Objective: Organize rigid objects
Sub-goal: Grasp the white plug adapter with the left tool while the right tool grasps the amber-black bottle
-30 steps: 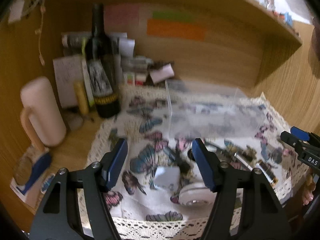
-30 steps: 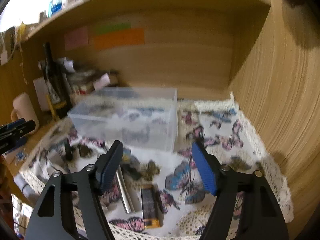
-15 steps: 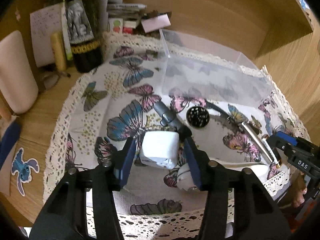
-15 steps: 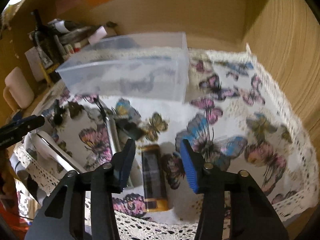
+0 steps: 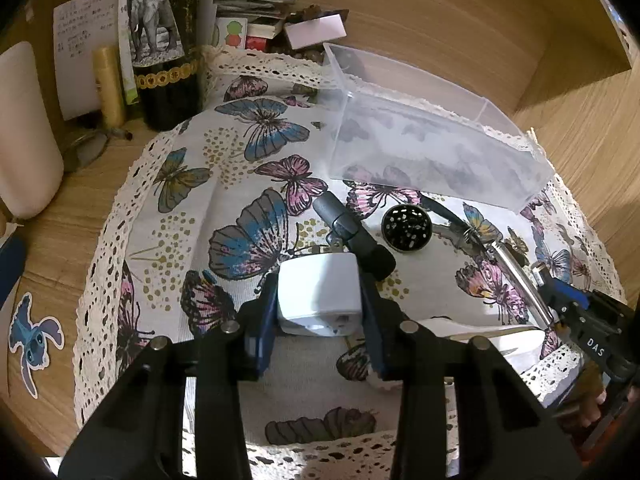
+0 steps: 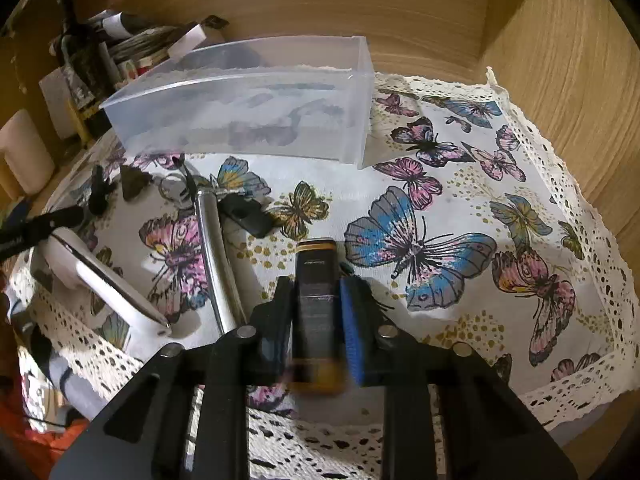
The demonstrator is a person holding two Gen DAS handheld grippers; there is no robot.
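Observation:
My left gripper [image 5: 319, 298] is shut on a white charger block [image 5: 318, 296] that rests on the butterfly cloth [image 5: 200, 208]. My right gripper [image 6: 316, 296] is shut on a black and gold box [image 6: 317, 296] lying on the cloth [image 6: 460, 208]. A clear plastic bin [image 5: 432, 152] stands behind; it also shows in the right wrist view [image 6: 248, 104]. On the cloth lie a black cylinder [image 5: 352, 236], a round black disc [image 5: 406, 227], a silver metal tube [image 6: 216, 260] and a white flat device [image 6: 104, 280].
A dark wine bottle [image 5: 168, 52], a cream mug [image 5: 24, 132], papers and small boxes [image 5: 256, 20] crowd the back left. Wooden walls [image 6: 560, 60] close the back and right. A small black clip [image 6: 244, 214] lies near the tube.
Both grippers dropped towards the cloth and closed: the left onto the white charger block, the right onto the black and gold box.

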